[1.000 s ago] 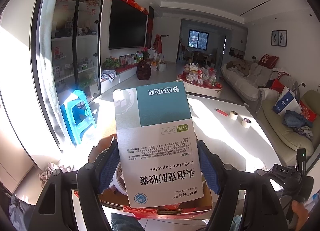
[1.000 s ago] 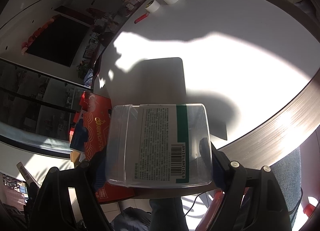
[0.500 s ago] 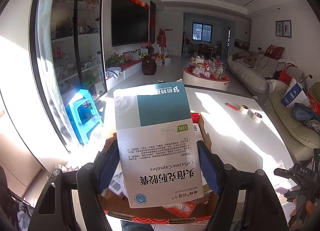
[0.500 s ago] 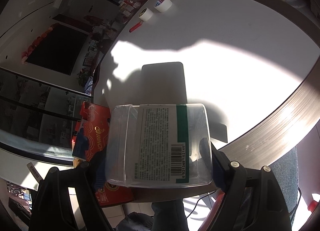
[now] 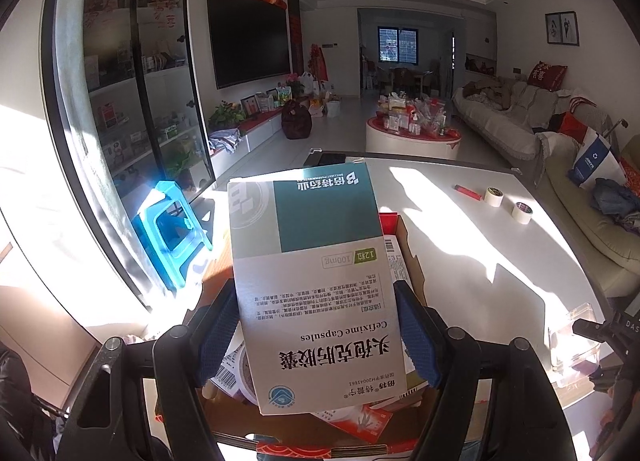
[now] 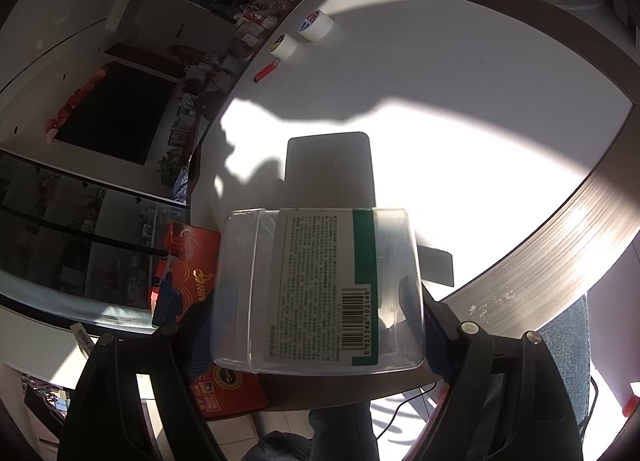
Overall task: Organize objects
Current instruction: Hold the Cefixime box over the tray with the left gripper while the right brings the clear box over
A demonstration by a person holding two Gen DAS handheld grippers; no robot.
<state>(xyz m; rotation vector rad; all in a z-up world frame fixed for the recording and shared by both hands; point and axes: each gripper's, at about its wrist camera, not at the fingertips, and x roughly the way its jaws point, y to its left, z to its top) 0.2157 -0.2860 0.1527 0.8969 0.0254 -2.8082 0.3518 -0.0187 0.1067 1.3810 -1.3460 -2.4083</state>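
Sunlit living room behind, with a white worktop (image 5: pixel 472 245) in front carrying everything that matters. On the left side, the medicine box (image 5: pixel 316 285), a white and teal carton printed "Cefixime Capsules", is clamped across its short width between the blue pads of the left gripper (image 5: pixel 318 335), its long axis running straight out along the fingers and away from the camera, tilted up off the surface. Directly beneath it, at the worktop's near left corner, sits an open cardboard box (image 5: pixel 404 237) with red printed sides that already holds loose packets and a roll, so the carton hangs right over its likely destination and looks to need little more than a drop downward. The right gripper (image 6: pixel 320 309) grips a clear plastic container (image 6: pixel 320 289) with a barcode label, held by its two side walls, its open body pointing forward over the near edge of the worktop; the red side of the box (image 6: pixel 196 261) lies just to its left. Farther out, near the far right edge, two tape rolls (image 5: pixel 508 207) and a red lighter (image 5: pixel 467 192) lie well apart from both hands. Of the two loads, the left one is clearly nearer the box opening.
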